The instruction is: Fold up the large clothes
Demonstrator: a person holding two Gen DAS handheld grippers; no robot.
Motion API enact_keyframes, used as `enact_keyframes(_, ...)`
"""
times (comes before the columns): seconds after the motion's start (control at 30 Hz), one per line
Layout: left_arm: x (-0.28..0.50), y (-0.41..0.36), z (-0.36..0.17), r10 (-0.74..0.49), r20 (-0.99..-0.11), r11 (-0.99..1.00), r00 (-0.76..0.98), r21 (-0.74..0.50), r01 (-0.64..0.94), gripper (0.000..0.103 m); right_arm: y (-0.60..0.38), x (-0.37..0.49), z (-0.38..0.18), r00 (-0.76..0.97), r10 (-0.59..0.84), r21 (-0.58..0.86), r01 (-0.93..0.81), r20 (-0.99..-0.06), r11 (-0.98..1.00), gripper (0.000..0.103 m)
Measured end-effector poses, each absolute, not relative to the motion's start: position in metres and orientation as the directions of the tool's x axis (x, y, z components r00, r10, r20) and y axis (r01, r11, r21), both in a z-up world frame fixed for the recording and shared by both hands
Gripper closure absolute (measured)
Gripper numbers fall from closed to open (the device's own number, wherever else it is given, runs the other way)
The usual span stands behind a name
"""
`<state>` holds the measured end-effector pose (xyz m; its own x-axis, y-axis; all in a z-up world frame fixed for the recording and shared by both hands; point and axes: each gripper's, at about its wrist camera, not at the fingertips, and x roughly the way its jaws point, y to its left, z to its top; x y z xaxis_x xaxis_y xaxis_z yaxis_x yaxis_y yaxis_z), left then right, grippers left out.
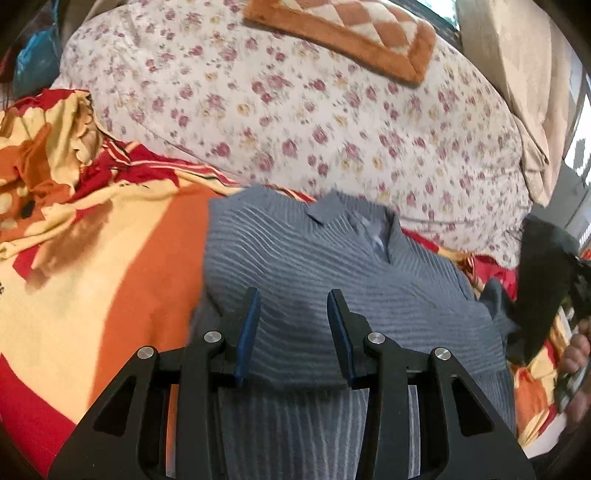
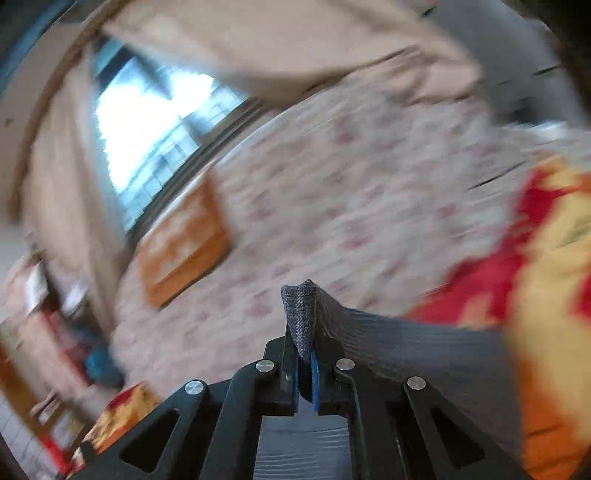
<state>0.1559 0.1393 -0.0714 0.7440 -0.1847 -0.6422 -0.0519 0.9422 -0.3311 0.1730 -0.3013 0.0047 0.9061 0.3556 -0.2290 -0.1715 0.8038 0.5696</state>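
Observation:
A grey ribbed collared sweater point(image 1: 332, 266) lies on the orange, red and yellow bedsheet point(image 1: 110, 280), collar away from me. My left gripper point(image 1: 293, 314) hangs just above its lower body, jaws open and empty, blue pads on either side of the knit. My right gripper point(image 2: 304, 354) is shut on a pinched fold of the same grey sweater point(image 2: 301, 314), held up in the air; the cloth trails off to the right. The right wrist view is blurred by motion. The right gripper's dark body point(image 1: 543, 280) shows at the right edge of the left wrist view.
A floral quilt point(image 1: 295, 110) is heaped behind the sweater, with an orange checked cushion point(image 1: 343, 33) on top. Crumpled red and yellow fabric point(image 1: 48, 147) lies at far left. A window point(image 2: 147, 122) and beige curtain point(image 2: 66, 184) stand beyond the bed.

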Motion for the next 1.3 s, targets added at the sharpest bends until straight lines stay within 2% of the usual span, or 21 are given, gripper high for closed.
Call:
enact_keyframes(0.17, 0.163, 0.172, -0.073, -0.145, -0.66, 0.912, 0.737, -0.379, -0.159, 0.067, -0.141, 0.21, -0.03, 0.759, 0.567, 0.536, -0.349, -0.319, 0.769, 0.099)
enact_keyframes(0.33, 0.164, 0.19, -0.077, -0.135, -0.673, 0.884, 0.727, -0.413, -0.219, 0.067, -0.028, 0.212, -0.085, 0.593, 0.667, 0.5, -0.451, -0.451, 0.739, 0.099)
enact_keyframes(0.37, 0.164, 0.192, -0.076, -0.13, -0.67, 0.881, 0.731, -0.417, -0.225, 0.067, -0.008, 0.214, -0.104, 0.541, 0.669, 0.495, -0.451, -0.51, 0.743, 0.099)
enact_keyframes(0.4, 0.163, 0.193, -0.075, -0.127, -0.666, 0.879, 0.735, -0.419, -0.227, 0.067, -0.008, 0.214, -0.104, 0.541, 0.669, 0.495, -0.451, -0.51, 0.743, 0.099)
enact_keyframes(0.43, 0.162, 0.193, -0.075, -0.128, -0.664, 0.878, 0.737, -0.421, -0.227, 0.067, 0.005, 0.215, -0.12, 0.494, 0.607, 0.441, -0.419, -0.623, 0.794, 0.097)
enact_keyframes(0.5, 0.162, 0.193, -0.074, -0.136, -0.661, 0.879, 0.738, -0.424, -0.218, 0.067, 0.006, 0.216, -0.125, 0.48, 0.584, 0.424, -0.407, -0.655, 0.809, 0.078)
enact_keyframes(0.53, 0.162, 0.191, -0.074, -0.14, -0.658, 0.881, 0.74, -0.424, -0.21, 0.067, 0.003, 0.215, -0.125, 0.474, 0.574, 0.418, -0.4, -0.668, 0.816, 0.064)
enact_keyframes(0.57, 0.161, 0.19, -0.072, -0.147, -0.652, 0.883, 0.744, -0.426, -0.199, 0.067, -0.002, 0.212, -0.123, 0.479, 0.57, 0.411, -0.401, -0.668, 0.819, 0.057)
enact_keyframes(0.7, 0.161, 0.17, -0.063, -0.227, -0.599, 0.897, 0.768, -0.435, -0.074, 0.066, -0.032, 0.192, -0.106, 0.467, 0.518, 0.313, -0.449, -0.716, 0.837, 0.055)
enact_keyframes(0.83, 0.17, 0.138, -0.069, -0.357, -0.599, 0.892, 0.717, -0.447, 0.07, 0.066, -0.092, 0.17, -0.079, 0.486, 0.373, 0.103, -0.494, -0.79, 0.863, 0.055)
enact_keyframes(0.97, 0.184, 0.131, -0.102, -0.371, -0.679, 0.886, 0.634, -0.464, 0.021, 0.066, -0.137, 0.157, -0.07, 0.549, 0.346, 0.04, -0.493, -0.76, 0.869, 0.055)
enact_keyframes(1.07, 0.191, 0.136, -0.11, -0.357, -0.679, 0.88, 0.642, -0.474, -0.011, 0.067, -0.178, 0.149, -0.072, 0.605, 0.4, 0.135, -0.435, -0.689, 0.89, 0.055)
enact_keyframes(1.13, 0.201, 0.136, -0.112, -0.357, -0.687, 0.879, 0.633, -0.477, -0.021, 0.065, -0.199, 0.153, -0.076, 0.593, 0.413, 0.239, -0.351, -0.692, 0.905, 0.055)
enact_keyframes(1.2, 0.212, 0.138, -0.115, -0.352, -0.704, 0.879, 0.616, -0.475, -0.04, 0.062, -0.213, 0.153, -0.073, 0.593, 0.458, 0.307, -0.342, -0.663, 0.888, 0.055)
enact_keyframes(1.3, 0.229, 0.146, -0.118, -0.356, -0.713, 0.871, 0.604, -0.487, -0.061, 0.062, -0.221, 0.151, -0.063, 0.643, 0.406, 0.252, -0.322, -0.649, 0.913, 0.055)
